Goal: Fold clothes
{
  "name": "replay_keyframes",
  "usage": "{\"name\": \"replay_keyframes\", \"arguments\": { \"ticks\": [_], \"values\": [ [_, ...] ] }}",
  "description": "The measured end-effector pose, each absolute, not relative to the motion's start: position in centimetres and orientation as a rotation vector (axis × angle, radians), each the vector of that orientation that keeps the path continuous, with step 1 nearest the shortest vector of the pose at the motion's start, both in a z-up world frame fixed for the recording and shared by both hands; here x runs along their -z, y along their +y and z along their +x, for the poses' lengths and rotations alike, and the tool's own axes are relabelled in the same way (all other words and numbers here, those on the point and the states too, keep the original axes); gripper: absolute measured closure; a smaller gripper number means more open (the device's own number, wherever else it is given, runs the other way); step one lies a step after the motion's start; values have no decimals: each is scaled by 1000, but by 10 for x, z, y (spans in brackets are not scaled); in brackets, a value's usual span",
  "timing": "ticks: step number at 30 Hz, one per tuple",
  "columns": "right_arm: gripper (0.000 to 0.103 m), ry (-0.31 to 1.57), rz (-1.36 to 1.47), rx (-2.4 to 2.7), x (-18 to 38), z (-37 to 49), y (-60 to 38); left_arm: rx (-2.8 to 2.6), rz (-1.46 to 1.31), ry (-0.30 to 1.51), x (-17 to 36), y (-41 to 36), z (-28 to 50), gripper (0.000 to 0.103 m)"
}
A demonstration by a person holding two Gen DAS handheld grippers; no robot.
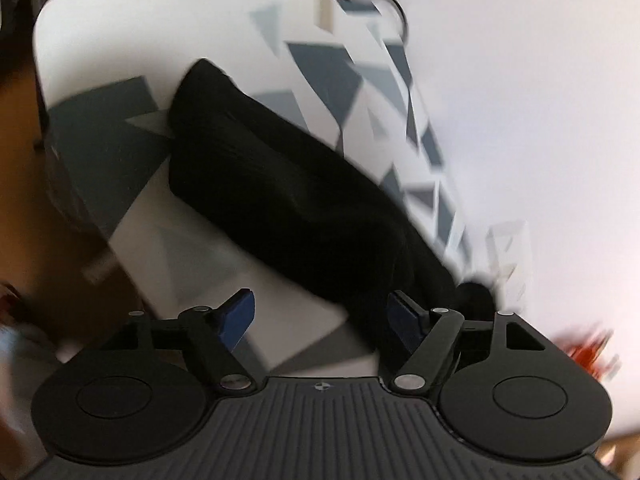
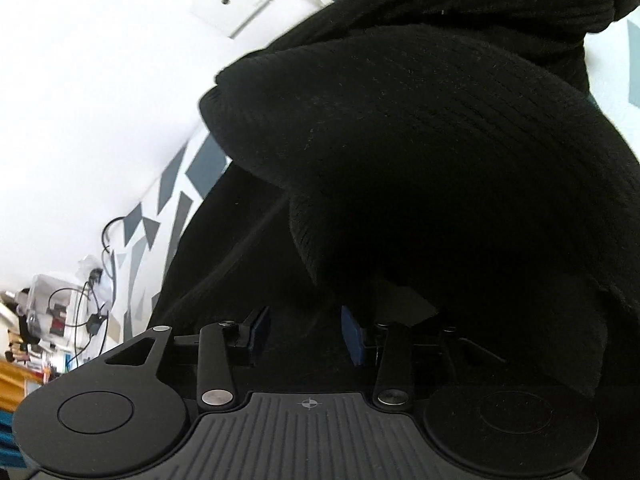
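White wall fills the right of my left wrist view, and below it lies a surface covered in a white cloth [image 1: 168, 248] printed with grey and blue triangles. I can't tell whether it is a tabletop or a bed. On it rests the black garment [image 1: 280, 184], folded into a long bundle whose long axis runs from the upper left down to the lower right, its narrower end pointing up and left. My left claw [image 1: 322, 320] stands wide apart with nothing between the blue pads [image 1: 240, 316]; the right-hand pad sits just at the garment's lower end, and the frame is blurred.

From the right wrist view, the same black ribbed garment [image 2: 420, 140] bulges over most of the picture, very close. My right claw [image 2: 306, 336] is partly apart, dark fabric lying in the gap, but I see no pad pressing on it. Cluttered shelving [image 2: 48, 320] with cables shows at far left.
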State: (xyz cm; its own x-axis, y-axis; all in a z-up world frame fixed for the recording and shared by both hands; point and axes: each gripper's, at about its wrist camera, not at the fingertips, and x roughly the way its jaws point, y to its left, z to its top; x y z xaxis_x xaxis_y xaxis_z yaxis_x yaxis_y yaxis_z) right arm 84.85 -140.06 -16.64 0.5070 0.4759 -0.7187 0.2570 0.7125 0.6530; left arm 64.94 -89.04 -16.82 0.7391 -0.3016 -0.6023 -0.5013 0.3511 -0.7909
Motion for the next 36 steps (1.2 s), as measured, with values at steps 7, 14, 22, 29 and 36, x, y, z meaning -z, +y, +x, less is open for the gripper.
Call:
{"name": "replay_keyframes", "arguments": {
  "ticks": [7,14,22,29,36],
  "values": [
    [62,1042,710,-147,164,847,-1390,-383,-1103,787,162,-863,691,79],
    [61,1048,704,-177,162,827,-1400,-421,-723,550,59,-852,732,77],
    [55,1042,767,-189,156,805,-1420,-443,-1032,816,136,-872,703,38],
    [52,956,810,-241,138,801,-1422,-442,-1120,777,163,-881,692,38],
    [32,962,594,-404,121,861,-1369,-571,-929,837,155,-875,721,87]
  ]
}}
